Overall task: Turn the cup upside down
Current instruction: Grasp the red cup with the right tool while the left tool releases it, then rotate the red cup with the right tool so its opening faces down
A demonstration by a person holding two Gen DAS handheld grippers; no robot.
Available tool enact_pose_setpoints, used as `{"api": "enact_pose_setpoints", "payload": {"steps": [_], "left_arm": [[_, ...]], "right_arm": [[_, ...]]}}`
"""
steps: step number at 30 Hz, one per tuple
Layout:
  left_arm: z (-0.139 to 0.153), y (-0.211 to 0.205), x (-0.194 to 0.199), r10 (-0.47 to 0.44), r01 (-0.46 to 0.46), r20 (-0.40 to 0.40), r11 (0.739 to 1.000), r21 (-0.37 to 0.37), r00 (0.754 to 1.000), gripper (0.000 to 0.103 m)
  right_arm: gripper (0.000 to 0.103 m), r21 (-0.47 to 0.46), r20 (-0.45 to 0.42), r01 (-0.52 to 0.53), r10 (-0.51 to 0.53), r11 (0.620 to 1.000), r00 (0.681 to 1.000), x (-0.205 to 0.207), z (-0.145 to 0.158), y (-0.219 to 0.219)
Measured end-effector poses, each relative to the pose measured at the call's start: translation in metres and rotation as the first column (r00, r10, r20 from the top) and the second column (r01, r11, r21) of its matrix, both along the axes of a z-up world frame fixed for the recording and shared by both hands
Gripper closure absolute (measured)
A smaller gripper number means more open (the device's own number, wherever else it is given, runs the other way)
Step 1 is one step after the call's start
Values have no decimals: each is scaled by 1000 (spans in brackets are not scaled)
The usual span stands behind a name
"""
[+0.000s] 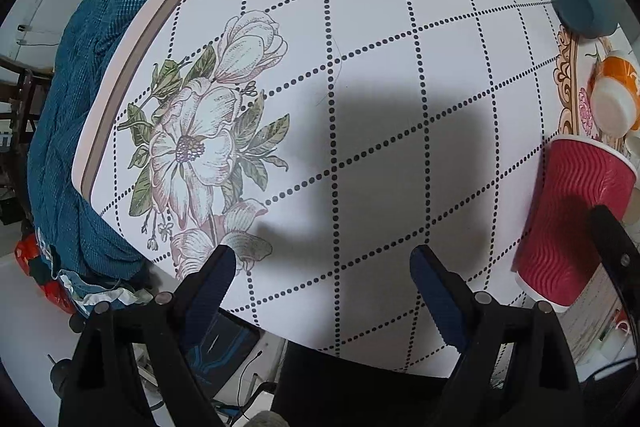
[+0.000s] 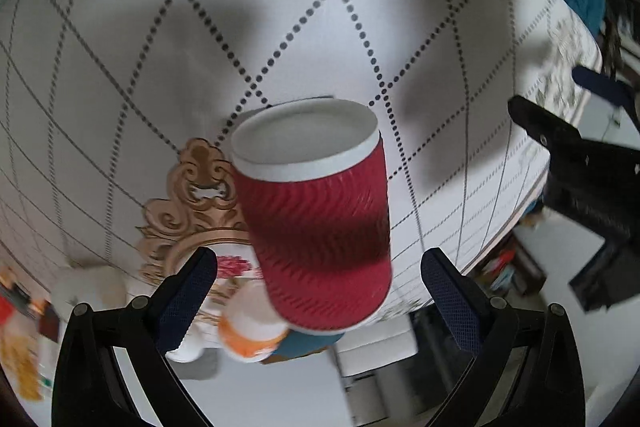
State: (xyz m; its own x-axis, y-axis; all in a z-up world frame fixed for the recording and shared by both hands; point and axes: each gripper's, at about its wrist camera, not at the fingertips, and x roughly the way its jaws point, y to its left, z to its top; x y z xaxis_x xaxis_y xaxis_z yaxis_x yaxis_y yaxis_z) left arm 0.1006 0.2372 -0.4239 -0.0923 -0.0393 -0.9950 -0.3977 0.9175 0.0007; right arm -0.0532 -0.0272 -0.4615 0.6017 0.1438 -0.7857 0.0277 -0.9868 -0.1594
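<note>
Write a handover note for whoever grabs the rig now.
Left gripper: open, empty, over the table.
Right gripper: open, fingers either side of the cup, pads not touching it.
Cup: red, by an orange cup; a white end faces the right camera, mouth or base unclear.
Done: cannot confirm the flip.
Left: check which end is up; if mouth, grip and flip.

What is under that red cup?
The red cup stands on the dotted tablecloth, its flat white end up. Its lower end hides part of an orange-and-white cup. Its inside is not visible.
</note>
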Motion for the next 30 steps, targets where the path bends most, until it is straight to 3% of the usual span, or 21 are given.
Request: {"api": "enact_pose_setpoints", "payload": {"steps": [7, 9, 11, 15, 19, 21, 25, 27, 30], "left_arm": [[-8, 4, 7, -2, 2, -14, 1000, 0, 1000, 13], [-10, 8, 6, 1, -1, -17, 1000, 1, 1000, 13], [-11, 10, 6, 3, -3, -17, 1000, 2, 1000, 14], [-9, 8, 9, 4, -4, -18, 1000, 4, 1000, 14], [-8, 11, 13, 1, -1, -15, 1000, -1, 1000, 14], [-6, 10, 15, -6, 6, -14, 1000, 4, 1000, 14], [-1, 4, 25, -31, 31, -9, 999, 16, 999, 14], [1, -1, 31, -49, 49, -5, 998, 24, 999, 14], [6, -7, 39, -77, 77, 3, 996, 34, 997, 14]], "right_arm": [[2, -53, -20, -95, 94, 994, 995, 15, -14, 7], [6, -64, -28, -104, 102, 993, 994, 16, -19, 3], [21, -71, -34, -99, 97, 993, 995, 16, -21, 4], [25, -68, -42, -47, 44, 997, 998, 17, -23, 5], [25, -66, -50, 114, -117, 991, 992, 23, -17, 28], [25, -68, -52, 227, -230, 972, 972, 26, -13, 43], [25, -54, -56, 429, -432, 902, 900, 40, -3, 66], [25, -49, -55, 523, -525, 851, 849, 47, 0, 65], [25, -52, -59, 684, -686, 728, 725, 64, 5, 76]]}}
